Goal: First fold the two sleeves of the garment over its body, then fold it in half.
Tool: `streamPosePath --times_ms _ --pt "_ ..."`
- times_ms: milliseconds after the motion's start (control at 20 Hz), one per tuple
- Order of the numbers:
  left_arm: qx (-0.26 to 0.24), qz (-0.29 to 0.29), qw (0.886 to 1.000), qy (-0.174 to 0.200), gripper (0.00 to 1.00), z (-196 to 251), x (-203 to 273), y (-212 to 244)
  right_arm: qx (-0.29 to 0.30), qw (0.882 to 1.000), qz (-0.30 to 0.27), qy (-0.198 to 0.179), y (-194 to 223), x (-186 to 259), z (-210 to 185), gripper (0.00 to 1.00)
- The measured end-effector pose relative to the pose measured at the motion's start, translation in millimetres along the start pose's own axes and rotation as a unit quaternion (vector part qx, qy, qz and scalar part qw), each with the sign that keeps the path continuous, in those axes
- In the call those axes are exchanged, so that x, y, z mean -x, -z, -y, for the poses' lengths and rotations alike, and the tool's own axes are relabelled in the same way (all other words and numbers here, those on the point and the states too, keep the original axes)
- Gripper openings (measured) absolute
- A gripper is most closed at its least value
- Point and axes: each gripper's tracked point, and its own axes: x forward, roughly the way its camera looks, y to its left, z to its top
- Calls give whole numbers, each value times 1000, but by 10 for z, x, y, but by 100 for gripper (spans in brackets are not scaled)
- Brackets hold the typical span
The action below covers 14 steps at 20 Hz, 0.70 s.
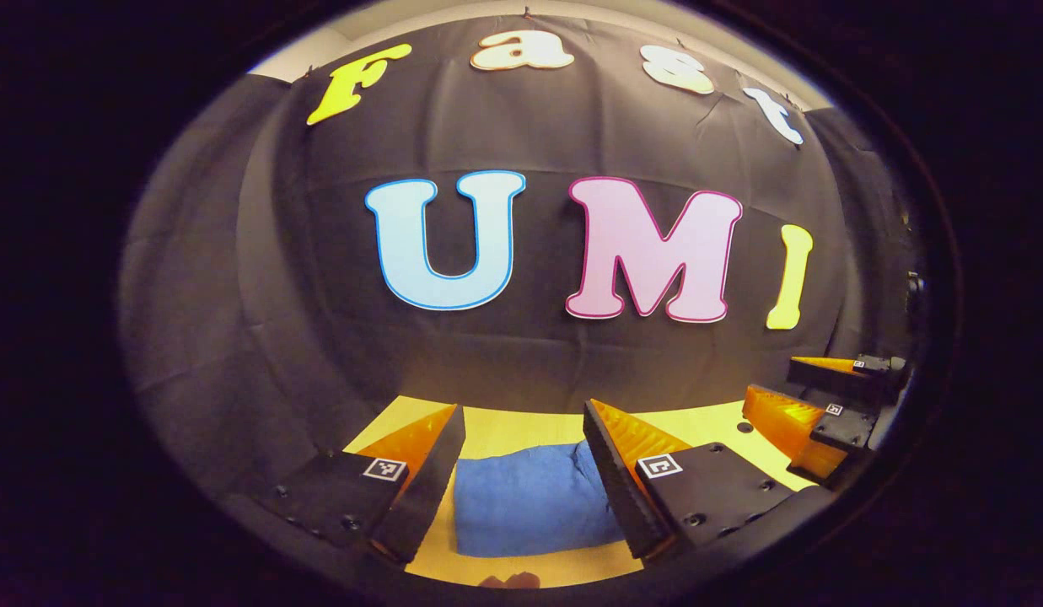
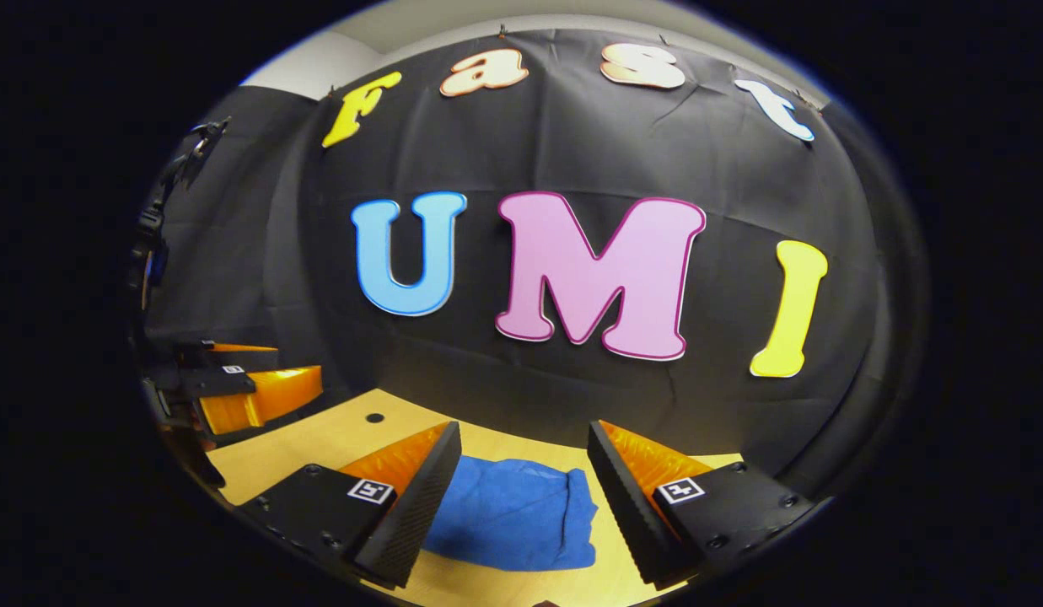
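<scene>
Blue garment (image 1: 529, 502), already folded into a compact bundle, lies flat on the yellow wooden counter (image 1: 521, 426) in front of the black cloth wall. Left gripper view, left to right: left tool (image 1: 525, 464) hangs above the counter with its two fingers spread wide, released, nothing between them but air; the garment shows in the gap, below and beyond the fingertips, its right edge passing behind the right finger, not gripped. Farther right, at the view's edge, the right tool (image 1: 812, 396) sits over the counter, fingers apart, released, clear of the cloth; a small dark hole (image 1: 744, 427) in the counter lies just beside it. Right gripper view, left to right: left tool (image 2: 260, 375) at the far left edge over the counter, then the hole (image 2: 374, 417), then the right tool (image 2: 521, 472) with fingers wide open, released, holding nothing. Garment (image 2: 513, 514) lies between and below those fingers, nearer the left one, bundle edge rumpled on its right side, counter bare around it.
</scene>
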Motion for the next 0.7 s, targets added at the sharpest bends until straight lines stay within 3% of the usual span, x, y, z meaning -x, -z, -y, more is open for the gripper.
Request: streamPosePath --times_ms 150,300,550,700 --pt "20 37 999 -5 82 72 401 -5 36 998 45 -9 -164 405 -77 96" --pt "16 96 995 -8 79 105 723 -140 33 997 71 -7 -367 803 -137 96" --pt "18 94 995 17 80 240 1414 53 10 995 93 39 -613 1464 -102 96" --pt "9 92 995 36 80 287 1698 155 15 995 98 25 -652 1798 -291 96"
